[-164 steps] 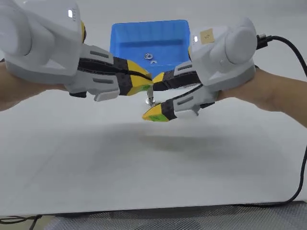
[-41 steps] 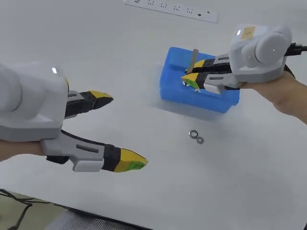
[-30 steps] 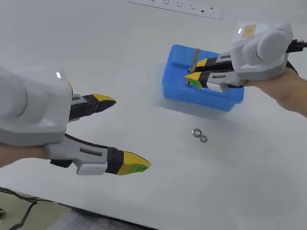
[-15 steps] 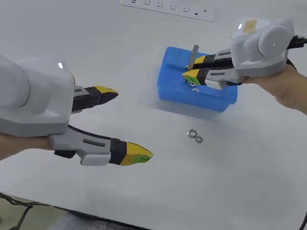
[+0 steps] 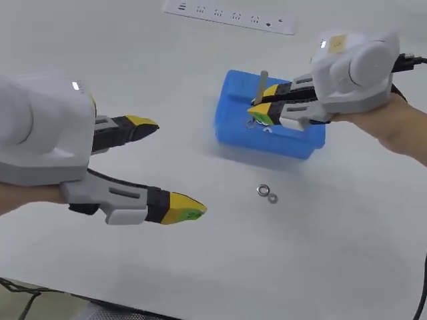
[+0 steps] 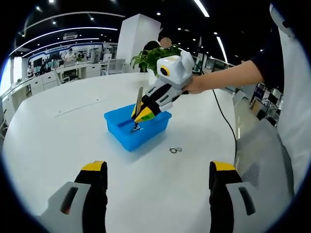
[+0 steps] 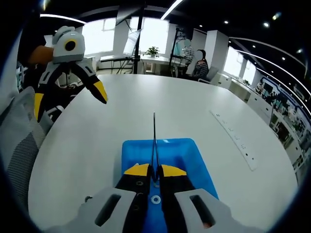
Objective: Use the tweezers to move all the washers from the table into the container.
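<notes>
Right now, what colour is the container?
The container is blue, best seen in the head view.

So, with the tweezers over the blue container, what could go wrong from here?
1. The right hand-held gripper pinches the thin tweezers between its shut jaws; they could twist or slip in that grip.
2. Two washers lie side by side on the table, so picking one may knock the other away.
3. The tweezers' tip sits near the container wall; a washer let go there might bounce out.

Right gripper [image 5: 260, 114] carried tweezers [image 5: 262, 83] over container [image 5: 265, 144].
</notes>
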